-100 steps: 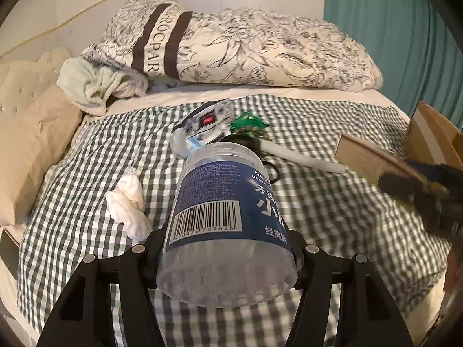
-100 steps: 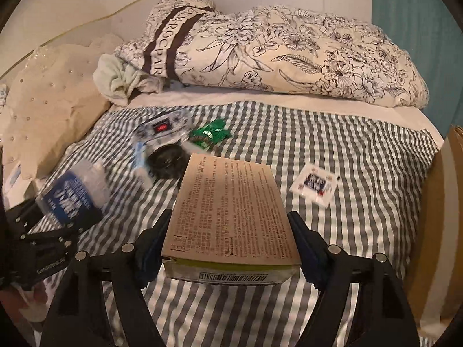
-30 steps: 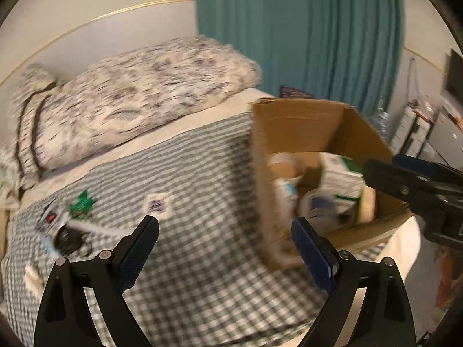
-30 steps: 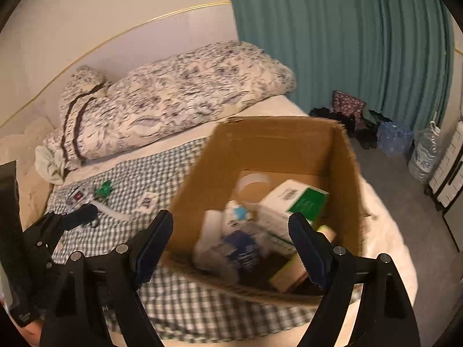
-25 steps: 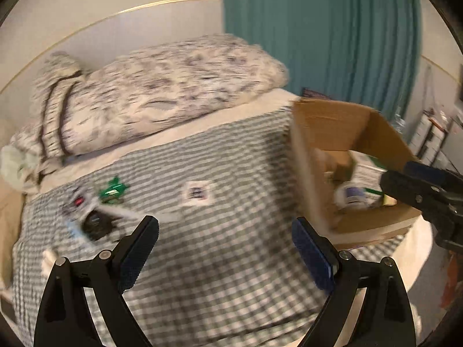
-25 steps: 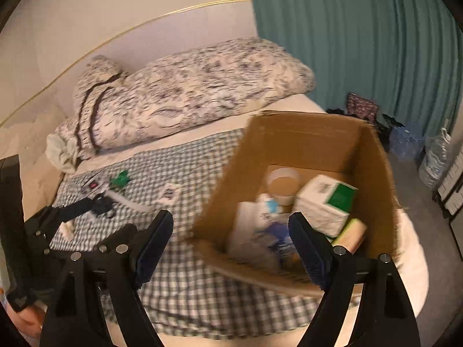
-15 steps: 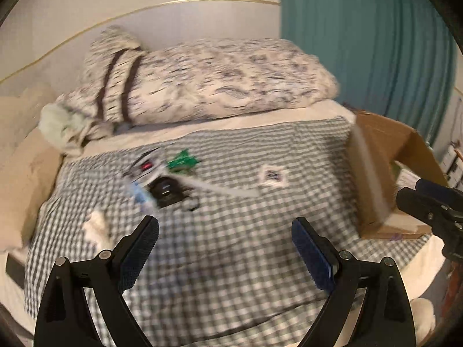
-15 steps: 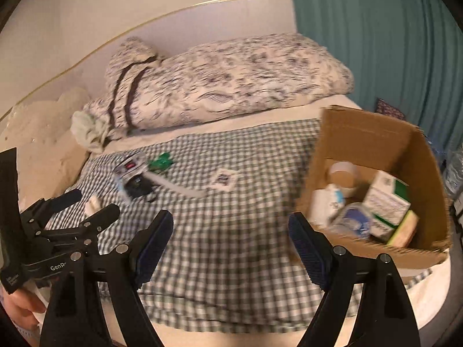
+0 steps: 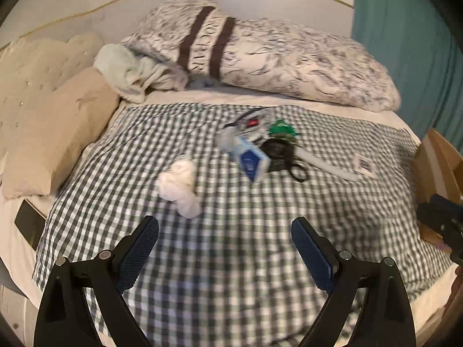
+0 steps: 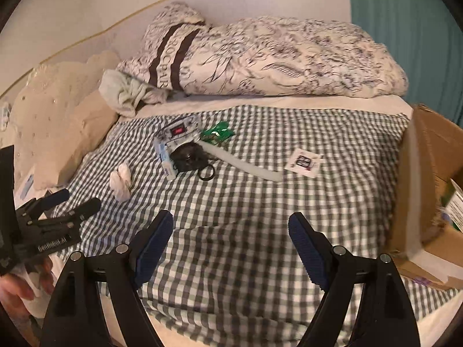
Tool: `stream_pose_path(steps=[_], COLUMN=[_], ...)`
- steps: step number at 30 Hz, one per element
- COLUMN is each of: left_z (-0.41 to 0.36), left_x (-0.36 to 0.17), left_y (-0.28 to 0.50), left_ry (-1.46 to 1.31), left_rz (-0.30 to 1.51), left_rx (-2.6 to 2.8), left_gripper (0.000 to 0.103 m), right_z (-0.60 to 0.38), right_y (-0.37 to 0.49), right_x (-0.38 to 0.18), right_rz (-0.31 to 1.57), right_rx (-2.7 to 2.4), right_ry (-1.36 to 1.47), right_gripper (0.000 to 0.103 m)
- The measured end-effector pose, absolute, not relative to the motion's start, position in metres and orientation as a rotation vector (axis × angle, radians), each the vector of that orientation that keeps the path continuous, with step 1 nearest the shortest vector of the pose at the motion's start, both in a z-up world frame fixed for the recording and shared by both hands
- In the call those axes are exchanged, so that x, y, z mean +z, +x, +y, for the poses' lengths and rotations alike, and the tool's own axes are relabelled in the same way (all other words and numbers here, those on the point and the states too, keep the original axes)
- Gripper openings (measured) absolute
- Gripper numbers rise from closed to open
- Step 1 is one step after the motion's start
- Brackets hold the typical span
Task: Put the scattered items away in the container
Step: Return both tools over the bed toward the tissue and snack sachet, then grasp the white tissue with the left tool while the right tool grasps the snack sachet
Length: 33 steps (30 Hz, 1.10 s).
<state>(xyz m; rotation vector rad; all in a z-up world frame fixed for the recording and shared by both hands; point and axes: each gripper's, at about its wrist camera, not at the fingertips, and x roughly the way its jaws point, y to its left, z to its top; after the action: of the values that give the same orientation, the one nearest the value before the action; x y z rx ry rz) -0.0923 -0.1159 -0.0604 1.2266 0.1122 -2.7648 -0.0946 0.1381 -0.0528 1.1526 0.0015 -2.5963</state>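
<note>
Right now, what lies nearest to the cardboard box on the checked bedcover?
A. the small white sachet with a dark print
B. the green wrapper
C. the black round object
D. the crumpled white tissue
A: in the right wrist view the sachet lies alone toward the cardboard box, while the tissue, the green wrapper and the black round object lie farther over toward the pillows.
</note>
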Motion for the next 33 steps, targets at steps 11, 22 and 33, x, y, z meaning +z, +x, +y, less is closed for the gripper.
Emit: stream_pose_path(steps=[11,22,33], left_z=[-0.158,-0.175,-0.176], left_x=[-0.109,-0.147,-0.18], left_y=[-0.136,-0.178,-0.206], left_ry=[1.275,1.309,1.349], left_rz=[0.142,0.162,0.149], left_rx=[-2.664,-2.596,-2.556], left_gripper=[0.095,0.095,0.062], right_z=[0.16,0.195,0.195], right_y=[-0.155,-0.23,-0.301], right_x=[-0.097,-0.12,-0.173], right_rz=[-0.022,-0.024,0.046], right_rx=[-2.651,-2.767,-2.789], right_ry=[1.28,1.362,1.514], right_gripper=[0.082,0.082,0.082])
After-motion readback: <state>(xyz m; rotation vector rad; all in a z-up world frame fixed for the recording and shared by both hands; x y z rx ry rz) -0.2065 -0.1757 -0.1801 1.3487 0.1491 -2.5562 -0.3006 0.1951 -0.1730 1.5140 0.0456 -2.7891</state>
